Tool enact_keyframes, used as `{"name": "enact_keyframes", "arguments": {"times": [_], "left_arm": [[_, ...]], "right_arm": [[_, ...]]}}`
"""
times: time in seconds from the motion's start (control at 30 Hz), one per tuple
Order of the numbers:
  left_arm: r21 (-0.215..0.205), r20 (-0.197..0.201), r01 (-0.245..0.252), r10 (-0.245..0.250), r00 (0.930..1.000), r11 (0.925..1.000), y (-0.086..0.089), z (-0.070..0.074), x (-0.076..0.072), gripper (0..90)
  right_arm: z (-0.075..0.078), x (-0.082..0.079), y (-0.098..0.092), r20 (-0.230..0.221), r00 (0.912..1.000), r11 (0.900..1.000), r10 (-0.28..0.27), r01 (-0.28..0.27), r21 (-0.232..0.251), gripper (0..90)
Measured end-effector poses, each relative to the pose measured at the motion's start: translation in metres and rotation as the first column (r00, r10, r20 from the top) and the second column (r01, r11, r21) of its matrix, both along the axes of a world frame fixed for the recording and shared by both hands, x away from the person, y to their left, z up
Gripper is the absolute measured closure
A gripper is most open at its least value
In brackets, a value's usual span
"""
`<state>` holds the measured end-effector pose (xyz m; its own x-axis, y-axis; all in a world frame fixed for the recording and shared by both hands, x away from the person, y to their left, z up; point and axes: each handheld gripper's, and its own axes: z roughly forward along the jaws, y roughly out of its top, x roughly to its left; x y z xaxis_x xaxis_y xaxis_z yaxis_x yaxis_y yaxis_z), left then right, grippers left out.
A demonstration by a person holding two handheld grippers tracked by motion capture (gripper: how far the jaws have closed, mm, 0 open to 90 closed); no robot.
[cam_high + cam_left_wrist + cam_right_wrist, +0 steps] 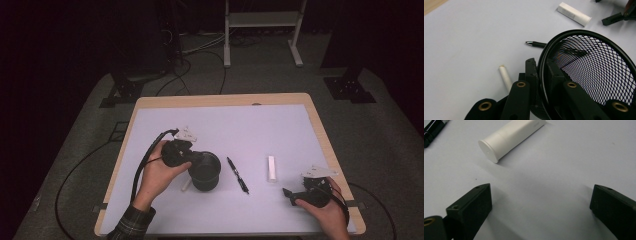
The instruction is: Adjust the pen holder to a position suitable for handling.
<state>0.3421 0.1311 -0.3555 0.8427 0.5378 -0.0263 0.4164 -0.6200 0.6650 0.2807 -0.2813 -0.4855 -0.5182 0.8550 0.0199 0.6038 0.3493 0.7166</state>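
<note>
Left tongs (pixel 192 162) sit at the table's (pixel 150 120) near-left quarter, jaws clamped across the rim of the black mesh cup (pixel 205 171): in the left gripper view one jaw lies outside the rim, the other inside the mesh wall (pixel 599 67). Cup is tilted, its mouth facing partly toward that camera.

Small white stick (pixel 505 76) lies flat on the table just beside the cup's near-left side, not touching the tongs.

Black pen (pixel 238 175) lies just right of the cup, long axis running from far-left to near-right; its tip (pixel 530 43) shows past the rim.

White tube (pixel 271 168) lies further right, long axis pointing roughly from near edge to far edge.

Right tongs (pixel 289 194) rest by the near-right corner, jaws spread wide, nothing between them. The tube's capped end (pixel 489 151) lies just ahead and to the left of them.

Judgement: the tube is nearest the right tongs and the likely next pick; its long axis calls for a crosswise grip, then a carry leftward to the held cup.
</note>
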Motion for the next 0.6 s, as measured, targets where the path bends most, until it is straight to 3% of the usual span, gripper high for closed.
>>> {"name": "enact_keyframes", "arguments": {"times": [0.6], "left_arm": [[-0.01,-0.042,0.054,-0.054,0.9977,0.9985,-0.017,-0.01,-0.016,81.6]], "right_arm": [[0.0,0.0,0.0,-0.001,1.0,1.0,0.0,0.0,0.0,3.0]]}}
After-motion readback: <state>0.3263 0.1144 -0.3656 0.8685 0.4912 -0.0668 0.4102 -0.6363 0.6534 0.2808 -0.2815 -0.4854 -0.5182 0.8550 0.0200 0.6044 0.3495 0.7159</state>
